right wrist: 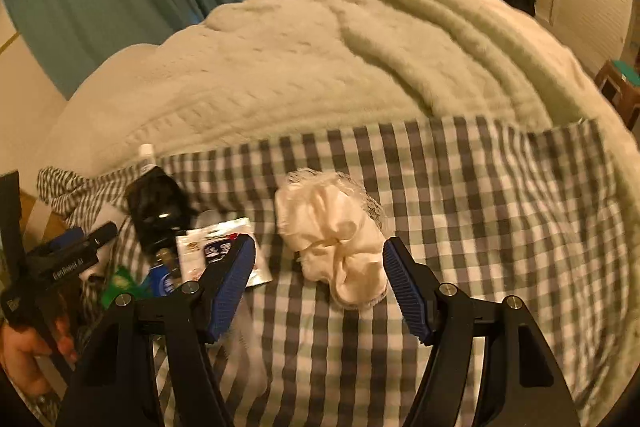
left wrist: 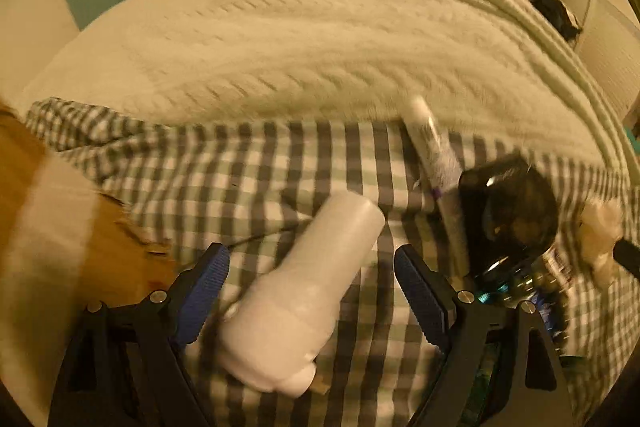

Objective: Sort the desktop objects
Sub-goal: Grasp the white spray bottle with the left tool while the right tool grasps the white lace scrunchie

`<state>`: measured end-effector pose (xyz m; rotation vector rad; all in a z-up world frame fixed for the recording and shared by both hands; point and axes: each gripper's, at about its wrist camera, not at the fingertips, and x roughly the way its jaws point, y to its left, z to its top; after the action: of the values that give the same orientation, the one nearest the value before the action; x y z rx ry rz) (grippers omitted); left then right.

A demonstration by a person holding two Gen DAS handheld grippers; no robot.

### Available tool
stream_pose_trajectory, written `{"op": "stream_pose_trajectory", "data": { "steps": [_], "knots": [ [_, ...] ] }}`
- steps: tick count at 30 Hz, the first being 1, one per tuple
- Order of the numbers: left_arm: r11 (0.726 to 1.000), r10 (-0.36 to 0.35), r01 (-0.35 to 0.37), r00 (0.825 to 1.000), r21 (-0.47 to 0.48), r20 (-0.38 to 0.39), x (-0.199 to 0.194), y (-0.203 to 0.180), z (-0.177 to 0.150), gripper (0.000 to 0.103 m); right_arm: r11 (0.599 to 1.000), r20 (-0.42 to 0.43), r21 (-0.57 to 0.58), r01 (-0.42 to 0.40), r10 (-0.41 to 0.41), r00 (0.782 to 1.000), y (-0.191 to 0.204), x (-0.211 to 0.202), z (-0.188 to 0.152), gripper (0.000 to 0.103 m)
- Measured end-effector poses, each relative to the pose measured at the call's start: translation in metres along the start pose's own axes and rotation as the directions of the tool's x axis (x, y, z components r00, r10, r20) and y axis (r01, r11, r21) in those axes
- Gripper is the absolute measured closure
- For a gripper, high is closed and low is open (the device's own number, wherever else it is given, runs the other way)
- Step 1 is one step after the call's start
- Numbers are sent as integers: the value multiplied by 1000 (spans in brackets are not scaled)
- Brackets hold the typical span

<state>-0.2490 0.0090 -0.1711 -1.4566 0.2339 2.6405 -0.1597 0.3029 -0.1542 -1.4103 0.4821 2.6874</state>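
The left gripper (left wrist: 312, 269) hangs over a checked sheet (left wrist: 280, 163) with its jaws spread wide, and a white bottle (left wrist: 308, 303) lies on its side between the blue pads (left wrist: 420, 291), touching neither pad as far as the blurred left wrist view shows. The bottle's narrow cap end points toward the camera and its broad base points away, toward a cream blanket (left wrist: 320, 39) that covers the far part of the bed. Just right of the bottle a slim white tube (left wrist: 434, 151) with purple print lies at a slant, and a glossy black jar (left wrist: 516, 211) sits beside the tube's near end. Below the jar, partly hidden by the right finger, shiny packets (left wrist: 516, 287) lie in a heap. A brown cardboard box (left wrist: 80, 227) shows at the left edge. In the right wrist view the right gripper (right wrist: 320, 287) also has its jaws spread apart, with a crumpled cream cloth (right wrist: 336, 243) edged in netting lying on the sheet between and just beyond the fingertips; contact with either pad cannot be told. To the left of that cloth are the black jar (right wrist: 156, 207), the tube's cap (right wrist: 146, 155) behind it, and a white packet (right wrist: 224, 243) partly behind the left finger. At the far left the person's hand (right wrist: 24, 355) grips the other tool's handle.
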Motion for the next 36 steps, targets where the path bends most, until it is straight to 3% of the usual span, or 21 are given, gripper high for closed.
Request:
{"op": "stream_pose_trajectory", "data": {
  "steps": [4,7,9,10,11,14,20,25,31,36],
  "knots": [
    [999,-38,38,999,-23,6,11,6,-6,21,999,-43,-18,27,-27,999,-2,24,-4,37],
    [995,-72,73,997,-71,12,11,13,-3,39,1000,-51,-16,-22,21,998,-4,32,-6,37],
    [989,-107,108,994,-104,14,9,18,-3,51,1000,-49,-18,-13,12,999,-6,33,-7,51],
    [988,-110,111,994,-106,14,9,19,-3,55,1000,-50,-25,-1,0,999,-6,33,-7,67],
    [990,-105,106,994,-96,17,6,18,-4,60,1000,-49,-29,2,-3,999,-7,32,-8,73],
    [994,-96,97,995,-59,20,-2,11,-7,60,1000,-37,-21,10,-11,999,-8,27,-7,81],
    [994,-97,97,995,-52,8,-25,2,-11,60,1000,-12,4,6,-6,1000,-12,4,-9,84],
    [989,-123,122,992,-83,-7,-58,-1,-9,60,999,34,25,-48,47,998,-6,-36,-8,84],
    [980,-164,168,985,-104,52,-122,2,-3,59,995,94,-24,-98,100,991,21,-90,-8,84],
    [974,-181,195,975,-112,127,-186,22,4,59,982,145,-93,-165,177,973,65,-135,-8,84]
  ]
}}
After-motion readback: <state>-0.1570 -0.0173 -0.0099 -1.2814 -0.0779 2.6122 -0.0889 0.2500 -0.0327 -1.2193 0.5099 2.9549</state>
